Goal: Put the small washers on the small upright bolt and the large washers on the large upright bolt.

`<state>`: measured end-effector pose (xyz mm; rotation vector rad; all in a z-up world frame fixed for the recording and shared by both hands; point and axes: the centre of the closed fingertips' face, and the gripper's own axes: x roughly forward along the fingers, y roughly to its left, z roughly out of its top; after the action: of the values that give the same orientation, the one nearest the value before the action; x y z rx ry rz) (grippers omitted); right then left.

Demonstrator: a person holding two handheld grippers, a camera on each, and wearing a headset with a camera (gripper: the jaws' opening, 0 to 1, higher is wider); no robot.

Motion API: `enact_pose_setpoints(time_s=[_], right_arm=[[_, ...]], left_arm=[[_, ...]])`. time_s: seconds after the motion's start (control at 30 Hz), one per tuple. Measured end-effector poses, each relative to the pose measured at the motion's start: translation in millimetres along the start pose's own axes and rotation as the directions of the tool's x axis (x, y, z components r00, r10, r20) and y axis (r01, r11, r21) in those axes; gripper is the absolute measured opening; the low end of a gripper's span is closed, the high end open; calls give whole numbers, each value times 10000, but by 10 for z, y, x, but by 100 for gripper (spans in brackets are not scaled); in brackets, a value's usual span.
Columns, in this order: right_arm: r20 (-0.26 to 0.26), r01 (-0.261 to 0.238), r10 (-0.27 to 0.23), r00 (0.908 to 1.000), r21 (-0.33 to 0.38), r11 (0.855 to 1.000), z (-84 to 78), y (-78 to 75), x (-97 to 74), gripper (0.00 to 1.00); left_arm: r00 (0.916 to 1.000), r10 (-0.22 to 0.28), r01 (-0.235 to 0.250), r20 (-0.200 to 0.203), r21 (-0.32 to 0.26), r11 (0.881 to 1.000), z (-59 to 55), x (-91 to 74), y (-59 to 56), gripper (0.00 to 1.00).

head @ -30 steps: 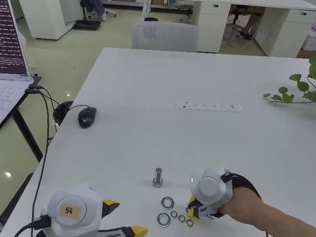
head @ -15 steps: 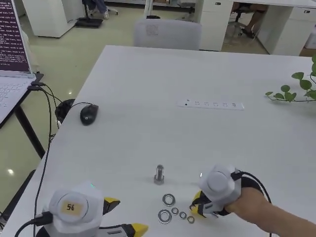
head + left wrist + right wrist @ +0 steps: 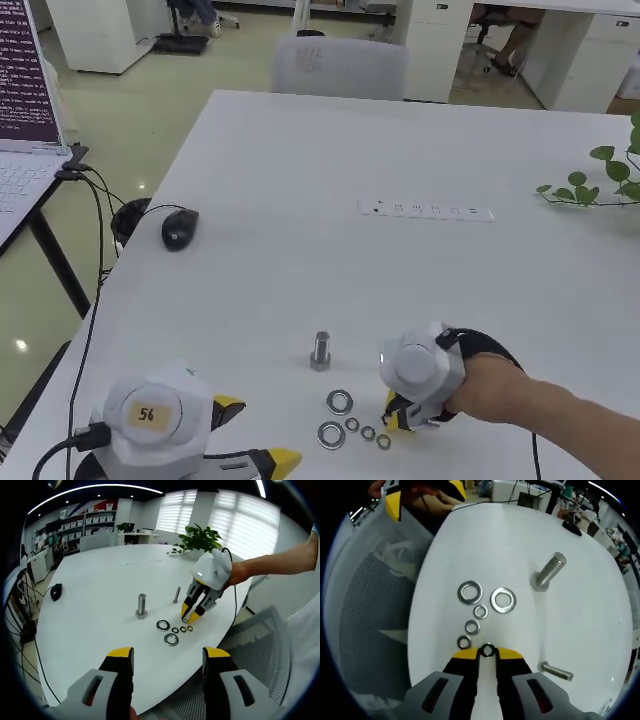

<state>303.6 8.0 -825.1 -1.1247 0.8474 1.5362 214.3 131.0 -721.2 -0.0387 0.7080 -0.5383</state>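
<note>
Yellow-tipped, our right tongs (image 3: 487, 656) are clenching one small washer (image 3: 487, 650) between their jaw tips at the white table (image 3: 580, 620). Just ahead, three more small washers (image 3: 472, 626) and two large washers (image 3: 503, 599) are lying loose — none threaded yet. Both bolts are standing bare: the large bolt (image 3: 547, 572) farther ahead to the right, the small bolt (image 3: 557, 671) close beside the right jaw. Our left tongs (image 3: 168, 654) are hovering released, empty.

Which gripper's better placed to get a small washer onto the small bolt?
Right. The right gripper pinches a small washer at its tips, with the small bolt close by; the left gripper hangs open, farther from both.
</note>
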Motion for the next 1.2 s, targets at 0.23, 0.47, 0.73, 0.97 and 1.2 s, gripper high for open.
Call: enact_pose_setpoints(time_s=[0.23, 0.47, 0.73, 0.97, 1.2], right_arm=[[1167, 137, -377, 9925, 1995, 9798, -33, -19, -35, 13], [1712, 375, -848, 9816, 2625, 9642, -60, -36, -106, 12], [2229, 562, -1366, 9652, 3336, 9410, -39, -91, -224, 12], [2357, 1233, -2136, 9481, 3464, 9299, -44, -223, -519, 12], [2154, 1875, -2691, 9387, 3358, 9231, -90, -525, -825, 12]], left_arm=[[9999, 123, -123, 58, -72, 9999, -17, -49, 22, 55], [9998, 185, -184, 26, -145, 9997, -41, -62, 52, 55], [9999, 120, -119, 65, -59, 9999, 12, -33, 36, 55], [9999, 137, -136, 95, -96, 9999, 10, -38, 48, 55], [9999, 89, -89, 45, -91, 9999, -5, -28, 36, 55]])
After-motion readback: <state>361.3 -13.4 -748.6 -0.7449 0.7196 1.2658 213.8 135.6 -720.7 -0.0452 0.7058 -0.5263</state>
